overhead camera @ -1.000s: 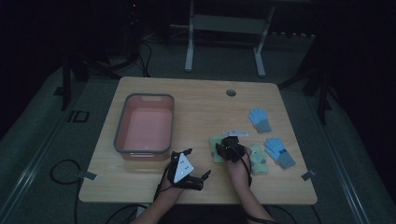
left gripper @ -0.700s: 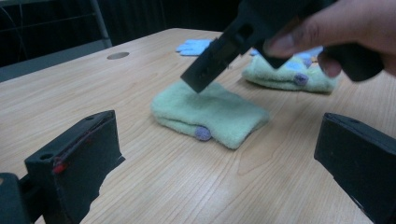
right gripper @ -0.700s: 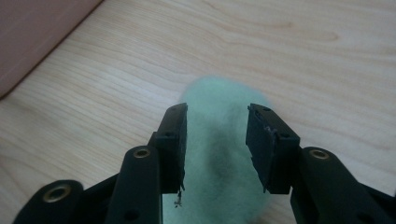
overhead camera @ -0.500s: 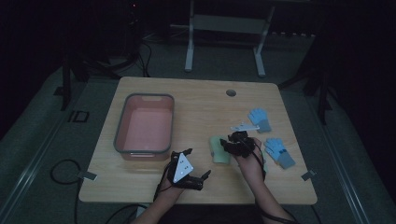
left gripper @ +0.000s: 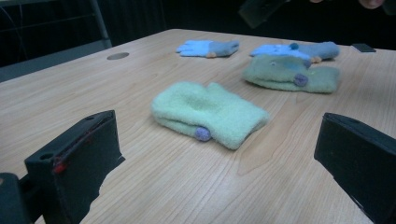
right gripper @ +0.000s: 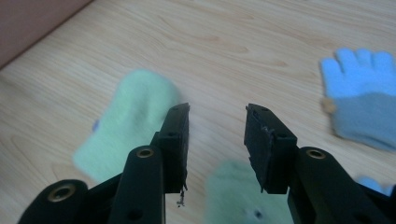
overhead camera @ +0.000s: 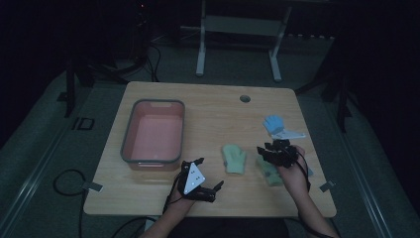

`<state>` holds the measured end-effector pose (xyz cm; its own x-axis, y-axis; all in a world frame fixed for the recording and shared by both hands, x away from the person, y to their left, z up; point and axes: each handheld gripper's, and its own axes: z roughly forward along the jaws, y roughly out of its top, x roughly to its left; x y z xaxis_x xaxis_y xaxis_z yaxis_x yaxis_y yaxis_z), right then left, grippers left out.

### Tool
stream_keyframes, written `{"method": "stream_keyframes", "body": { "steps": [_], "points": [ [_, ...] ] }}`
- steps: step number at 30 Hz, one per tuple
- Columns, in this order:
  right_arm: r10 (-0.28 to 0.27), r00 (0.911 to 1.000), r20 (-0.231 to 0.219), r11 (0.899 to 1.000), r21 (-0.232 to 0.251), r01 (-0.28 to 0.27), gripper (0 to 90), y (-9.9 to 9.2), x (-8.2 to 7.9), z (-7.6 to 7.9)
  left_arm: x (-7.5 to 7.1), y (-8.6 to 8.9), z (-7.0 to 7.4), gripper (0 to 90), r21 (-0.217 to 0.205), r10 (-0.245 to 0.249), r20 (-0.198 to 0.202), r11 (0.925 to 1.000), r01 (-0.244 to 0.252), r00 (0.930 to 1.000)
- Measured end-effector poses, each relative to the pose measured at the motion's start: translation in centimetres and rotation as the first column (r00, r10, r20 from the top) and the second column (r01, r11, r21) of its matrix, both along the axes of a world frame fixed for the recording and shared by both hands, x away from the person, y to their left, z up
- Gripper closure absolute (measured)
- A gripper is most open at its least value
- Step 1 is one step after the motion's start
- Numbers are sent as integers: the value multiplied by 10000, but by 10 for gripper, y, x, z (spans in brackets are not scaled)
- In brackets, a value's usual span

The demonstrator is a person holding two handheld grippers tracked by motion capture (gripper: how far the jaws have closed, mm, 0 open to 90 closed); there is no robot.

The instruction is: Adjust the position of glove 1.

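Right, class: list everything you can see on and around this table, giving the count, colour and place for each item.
Green mittens: two, pale green, one at the table's middle front, one beside it under the right gripper.
Blue gloves: two, light blue with grey cuffs, on the right side of the table; the nearer one lies close to the green pair.
Bin: one, pink with a grey rim, left side of the table.
Table: one, light wood.
Left gripper: one, black, open, near the front edge.
Right gripper: one, black, open with nothing between its jaws, above the mittens.

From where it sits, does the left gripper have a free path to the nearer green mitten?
Probably yes: the left gripper has open jaws facing the green mitten, with bare table between them.
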<state>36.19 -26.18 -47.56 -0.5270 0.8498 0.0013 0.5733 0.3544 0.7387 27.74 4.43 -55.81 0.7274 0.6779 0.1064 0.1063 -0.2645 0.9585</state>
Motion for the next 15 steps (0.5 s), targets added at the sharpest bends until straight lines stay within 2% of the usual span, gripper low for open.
{"method": "stream_keyframes", "body": {
  "steps": [6,12,15],
  "points": [
    [-100,9997,-220,9999,40,101,612,-24,-8,-7,0,0,0,1,6,-6,3,10000,6,10000],
    [-225,9984,-513,9996,-180,216,611,-35,-14,-28,0,0,0,1,-8,2,7,10000,-2,10000],
    [-293,9965,-778,9987,-441,259,605,-39,-16,-43,0,0,0,1,16,-13,3,10000,13,10000]
  ]
}}
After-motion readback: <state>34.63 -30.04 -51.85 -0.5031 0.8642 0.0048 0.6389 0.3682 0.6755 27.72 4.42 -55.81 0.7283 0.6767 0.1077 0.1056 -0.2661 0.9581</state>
